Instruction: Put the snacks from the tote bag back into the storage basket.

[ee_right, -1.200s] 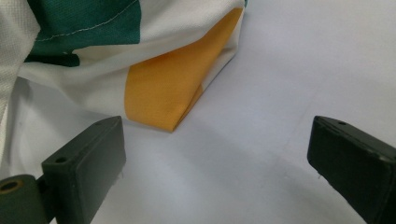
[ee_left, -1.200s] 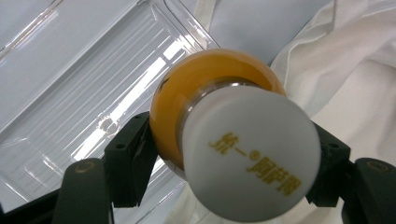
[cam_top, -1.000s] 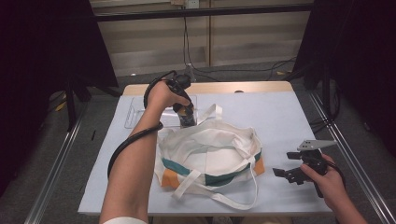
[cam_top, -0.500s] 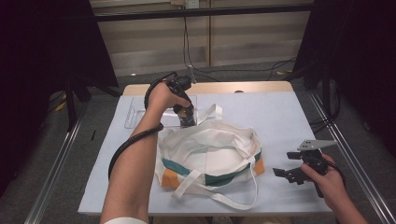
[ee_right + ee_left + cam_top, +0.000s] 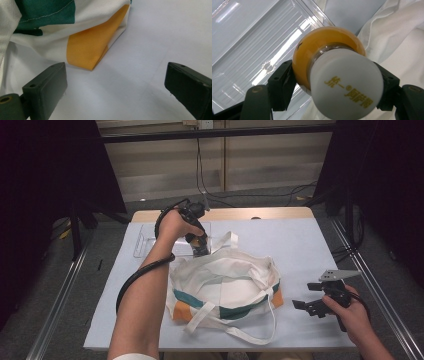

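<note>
Nothing is shifting since earlier; left gripper (image 5: 332,82) is clamping the orange bottle (image 5: 337,75) beside the tote bag (image 5: 225,285); right gripper (image 5: 117,87) is gaping empty

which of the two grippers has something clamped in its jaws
The left gripper: it is shut on a orange-filled bottle with a white cap. The right gripper is open over bare table beside the cloth bag.

Black hand-held gripper (image 5: 314,303), grey plate (image 5: 338,274)
</note>
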Action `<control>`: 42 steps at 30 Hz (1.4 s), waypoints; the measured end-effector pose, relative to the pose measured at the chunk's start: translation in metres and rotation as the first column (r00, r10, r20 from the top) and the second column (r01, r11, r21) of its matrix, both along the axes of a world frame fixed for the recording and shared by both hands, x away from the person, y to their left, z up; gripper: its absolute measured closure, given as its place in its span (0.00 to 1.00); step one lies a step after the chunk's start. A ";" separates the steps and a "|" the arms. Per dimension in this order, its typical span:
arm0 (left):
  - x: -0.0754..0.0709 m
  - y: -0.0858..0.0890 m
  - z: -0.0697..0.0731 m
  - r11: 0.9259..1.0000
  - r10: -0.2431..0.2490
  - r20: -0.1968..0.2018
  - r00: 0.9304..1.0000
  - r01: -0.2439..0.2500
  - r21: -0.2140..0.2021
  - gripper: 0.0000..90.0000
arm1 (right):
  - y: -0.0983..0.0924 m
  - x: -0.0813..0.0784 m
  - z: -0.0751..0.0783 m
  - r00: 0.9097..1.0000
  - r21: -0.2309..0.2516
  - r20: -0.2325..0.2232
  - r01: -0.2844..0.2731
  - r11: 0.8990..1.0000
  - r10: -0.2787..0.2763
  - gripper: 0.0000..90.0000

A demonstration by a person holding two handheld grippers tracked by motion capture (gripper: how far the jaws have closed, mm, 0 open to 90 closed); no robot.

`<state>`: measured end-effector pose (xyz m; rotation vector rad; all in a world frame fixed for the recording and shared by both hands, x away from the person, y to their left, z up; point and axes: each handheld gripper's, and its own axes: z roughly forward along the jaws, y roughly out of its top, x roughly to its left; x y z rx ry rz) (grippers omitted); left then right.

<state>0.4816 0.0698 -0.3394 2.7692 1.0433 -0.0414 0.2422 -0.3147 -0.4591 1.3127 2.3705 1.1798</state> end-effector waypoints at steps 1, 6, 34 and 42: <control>0.000 0.000 0.000 1.000 0.002 0.001 1.000 -0.002 0.001 0.34 | 0.000 0.000 0.000 1.000 0.000 0.000 0.000 1.000 0.000 0.05; -0.001 0.000 -0.002 1.000 0.001 0.000 1.000 -0.001 0.004 0.34 | 0.000 0.000 0.000 1.000 0.000 0.000 -0.002 1.000 0.002 0.05; -0.001 0.000 -0.007 0.999 -0.007 0.031 0.999 0.008 -0.033 0.33 | -0.001 0.000 0.000 1.000 0.003 0.002 0.003 1.000 -0.003 0.05; -0.002 0.003 -0.009 0.999 -0.001 0.038 0.999 0.003 -0.055 0.33 | 0.000 0.000 0.000 1.000 0.000 0.004 0.000 1.000 0.000 0.05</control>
